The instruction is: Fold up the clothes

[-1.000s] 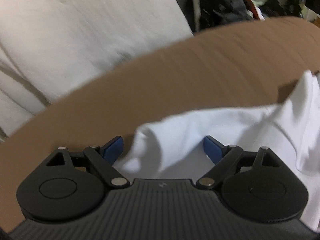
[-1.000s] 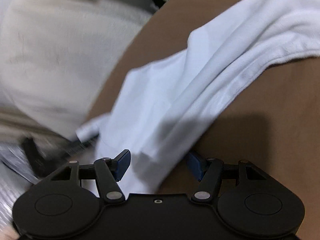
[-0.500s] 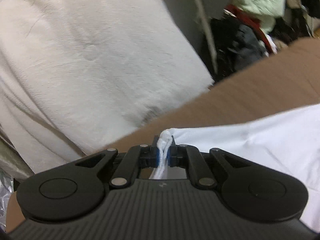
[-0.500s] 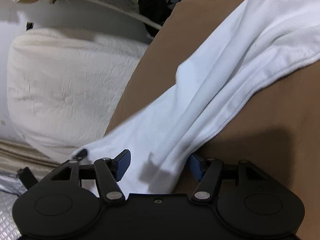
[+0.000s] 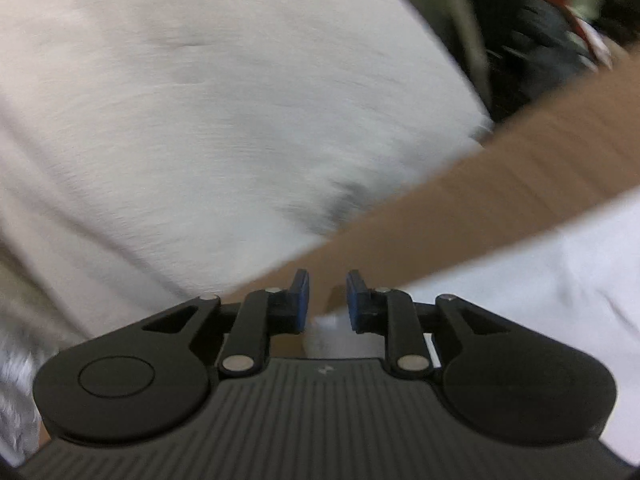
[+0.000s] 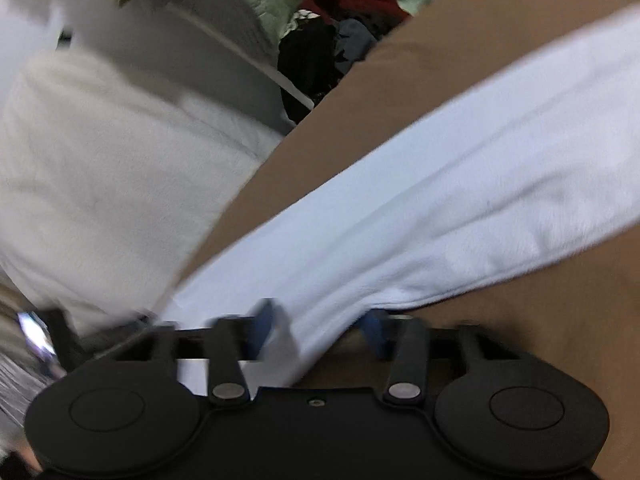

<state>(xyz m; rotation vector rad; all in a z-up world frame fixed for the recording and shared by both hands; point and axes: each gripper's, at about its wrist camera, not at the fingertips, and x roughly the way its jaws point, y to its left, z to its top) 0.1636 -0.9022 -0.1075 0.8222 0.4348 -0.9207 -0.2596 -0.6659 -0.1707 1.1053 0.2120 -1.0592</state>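
A white garment [image 6: 420, 216] lies stretched in a long band across the brown surface [image 6: 460, 40]. In the left wrist view its corner [image 5: 540, 280] spreads to the right and a small bit of it sits low between the fingers. My left gripper [image 5: 327, 294] has a narrow gap between its blue pads and grips nothing. My right gripper [image 6: 320, 328] is open, with the garment's near end lying between its blue pads; the view is blurred.
A large cream pillow [image 5: 200, 100] lies beyond the brown surface's left edge and also shows in the right wrist view [image 6: 100, 184]. A pile of dark, red and pale green clothes [image 6: 332, 20] sits at the back. A shiny silver sheet [image 6: 24, 360] lies at the far left.
My left gripper shut on the garment's corner half a second ago, then opened a little and let it go. The garment has been pulled out straighter. My right gripper stays open around its end.
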